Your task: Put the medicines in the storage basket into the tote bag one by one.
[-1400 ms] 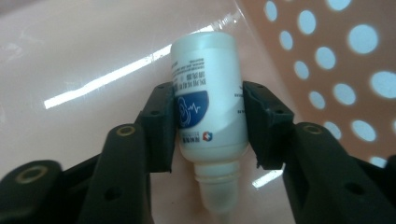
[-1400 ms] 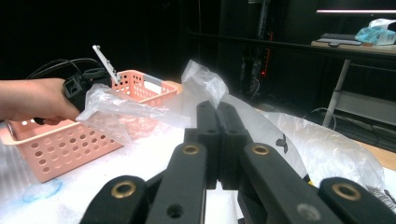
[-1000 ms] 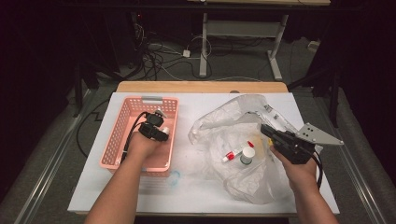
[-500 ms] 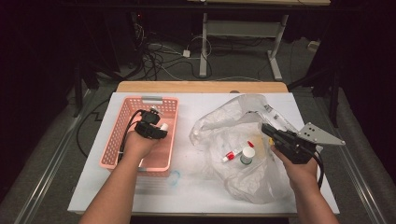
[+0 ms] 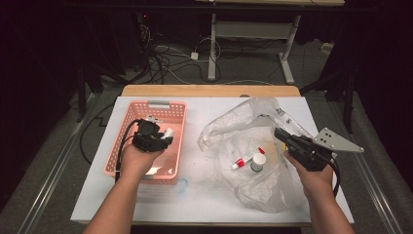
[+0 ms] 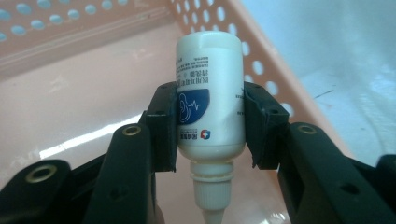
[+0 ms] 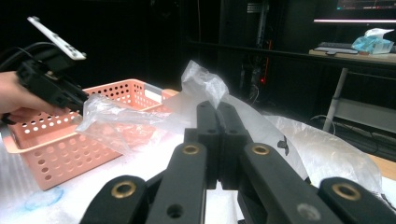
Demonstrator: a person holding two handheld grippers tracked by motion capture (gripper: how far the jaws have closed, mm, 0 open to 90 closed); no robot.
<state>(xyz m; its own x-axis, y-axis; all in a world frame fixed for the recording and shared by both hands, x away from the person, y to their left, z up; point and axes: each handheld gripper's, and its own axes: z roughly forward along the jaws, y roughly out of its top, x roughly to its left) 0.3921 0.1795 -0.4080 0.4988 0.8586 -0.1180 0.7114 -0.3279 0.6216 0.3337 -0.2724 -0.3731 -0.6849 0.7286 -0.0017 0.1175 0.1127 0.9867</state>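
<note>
Left gripper view: white bottle (image 6: 210, 98) clamped crosswise between the left gripper (image 6: 210, 123) pads, long axis running away from the camera, cap nearest, over the pink basket (image 6: 70, 93) floor. Right gripper (image 7: 217, 140) pinches the plastic bag (image 7: 140, 116) on the bench's right half, well apart.

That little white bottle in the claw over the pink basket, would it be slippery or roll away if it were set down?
The white bottle looks like smooth plastic, so it may be somewhat slippery, though the left claw grips its sides squarely. Its round body would probably roll if laid on its side in the pink basket. It seems small and likely light.
</note>
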